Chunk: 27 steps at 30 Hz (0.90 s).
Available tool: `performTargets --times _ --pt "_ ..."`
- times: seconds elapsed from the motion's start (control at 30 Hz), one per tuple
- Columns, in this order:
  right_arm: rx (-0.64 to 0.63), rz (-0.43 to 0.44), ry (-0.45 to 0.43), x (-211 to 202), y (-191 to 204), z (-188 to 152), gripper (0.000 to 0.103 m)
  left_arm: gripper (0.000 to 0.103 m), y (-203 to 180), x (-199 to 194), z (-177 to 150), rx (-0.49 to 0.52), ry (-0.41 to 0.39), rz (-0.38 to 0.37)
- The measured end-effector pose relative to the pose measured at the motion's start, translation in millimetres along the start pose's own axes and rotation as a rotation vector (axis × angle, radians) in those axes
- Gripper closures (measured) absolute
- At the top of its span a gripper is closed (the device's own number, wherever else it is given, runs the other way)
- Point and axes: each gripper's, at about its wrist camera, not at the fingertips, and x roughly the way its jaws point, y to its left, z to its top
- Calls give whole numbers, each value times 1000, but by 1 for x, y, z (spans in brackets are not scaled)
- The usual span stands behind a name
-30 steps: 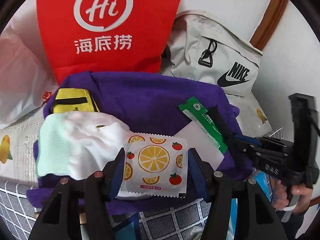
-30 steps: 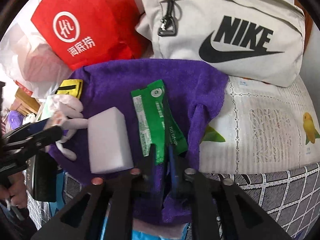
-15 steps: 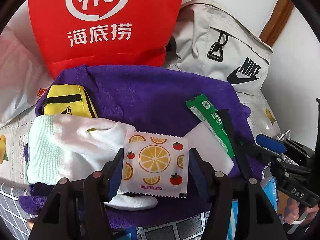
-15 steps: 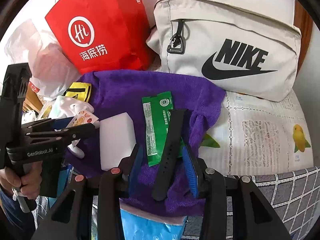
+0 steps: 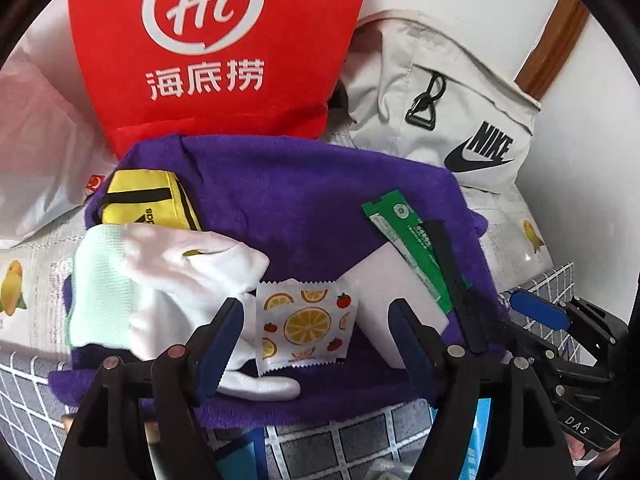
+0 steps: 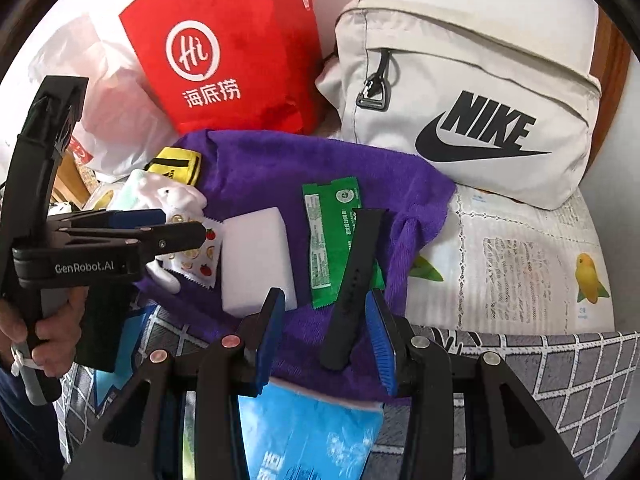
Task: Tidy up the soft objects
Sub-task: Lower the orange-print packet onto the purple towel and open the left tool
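1. While our left gripper (image 5: 316,336) hangs over the fruit-print packet (image 5: 306,326), its jaws have just been opening and now stand spread to either side, pads clear of the wrapper, so the packet lies free on the purple towel (image 5: 312,208).
2. We judge the spread as a release: the packet sits flat, overlapping the white glove (image 5: 172,280) on one side and just beside the white sponge block (image 5: 384,304) on the other.
3. Our right gripper (image 6: 326,334) has its jaws parted too; they opened within the last second. The black strap (image 6: 354,280) lies between them, close to one pad, though we cannot tell whether it touches. The strap rests across the green sachet (image 6: 328,240).
4. A yellow pouch (image 5: 148,204) sits at the towel's far corner.
5. Bare towel remains across the far middle, open room for laying things out.
6. The red bag (image 5: 224,52) and beige bag (image 6: 472,92) wall the back edge; the towel's near edge drops off just under our fingers.
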Motion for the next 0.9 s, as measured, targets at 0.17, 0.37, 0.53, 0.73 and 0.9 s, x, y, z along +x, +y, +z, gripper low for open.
performTargets --times 0.17,0.37,0.53,0.73,0.9 --pt "-5 0 -19 -19 9 -9 61 30 -1 -22 -8 7 -20 16" --pt "-17 12 -37 -44 22 -27 61 30 -5 -57 -29 24 -52 26" --pt "-38 29 -51 -64 39 -48 60 30 -3 -82 -56 29 -70 41" --pt "-51 55 -52 -79 55 -73 60 30 -3 -107 -95 39 -75 54" --pt "-52 30 -59 -93 61 -93 60 30 -3 -123 -133 57 -84 51"
